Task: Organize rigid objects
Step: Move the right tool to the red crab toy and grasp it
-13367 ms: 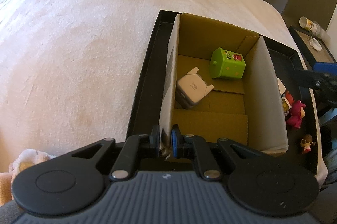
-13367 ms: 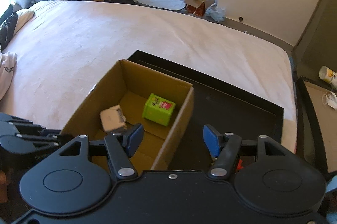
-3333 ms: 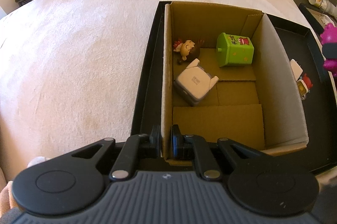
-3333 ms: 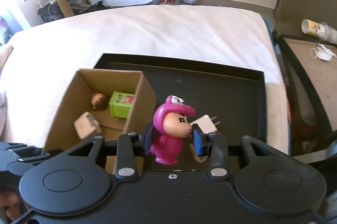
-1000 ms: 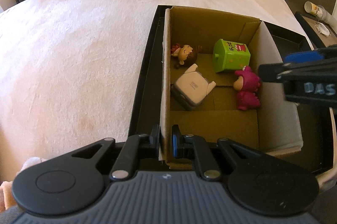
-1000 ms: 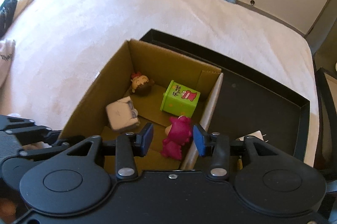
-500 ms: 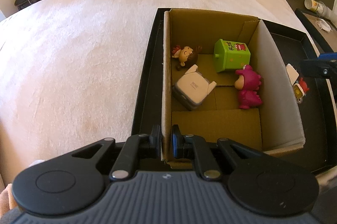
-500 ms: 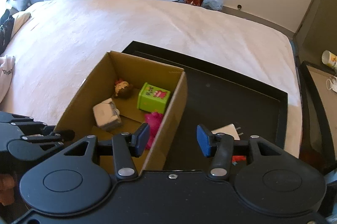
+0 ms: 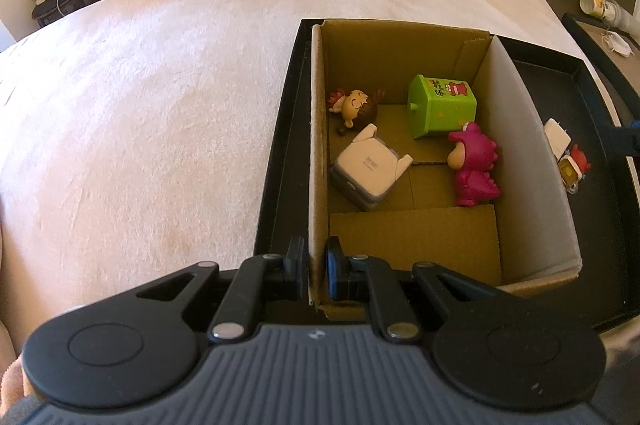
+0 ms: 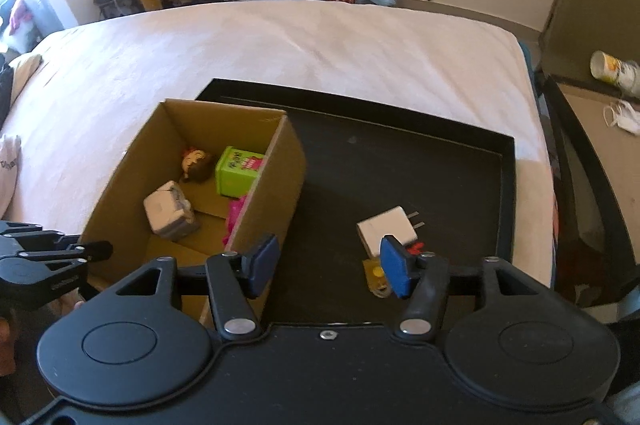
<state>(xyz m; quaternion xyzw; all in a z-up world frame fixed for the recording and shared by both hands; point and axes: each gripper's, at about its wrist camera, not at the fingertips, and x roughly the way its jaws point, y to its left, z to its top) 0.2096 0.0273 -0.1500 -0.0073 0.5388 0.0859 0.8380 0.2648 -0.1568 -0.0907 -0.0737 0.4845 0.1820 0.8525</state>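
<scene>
Right wrist view: right gripper [image 10: 326, 267], jaws just opening, holds nothing; white charger [image 10: 387, 229] at about one o'clock, perhaps next; approach square. Left gripper [image 9: 317, 267] is clamped on the cardboard box [image 9: 532, 161] wall.

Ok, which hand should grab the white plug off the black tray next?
Right. The right hand-held gripper is open, empty, near the white plug on the black tray. The left hand-held gripper is clamped on the cardboard box wall.

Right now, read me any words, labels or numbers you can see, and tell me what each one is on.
No text here can be read for certain.
Green box: printed characters beside a red cartoon figure, too blurred to read.
White cube: small grey print on its top face, too small to read.
White paper cup: a yellow print, unreadable.
White charger: no marking visible.
</scene>
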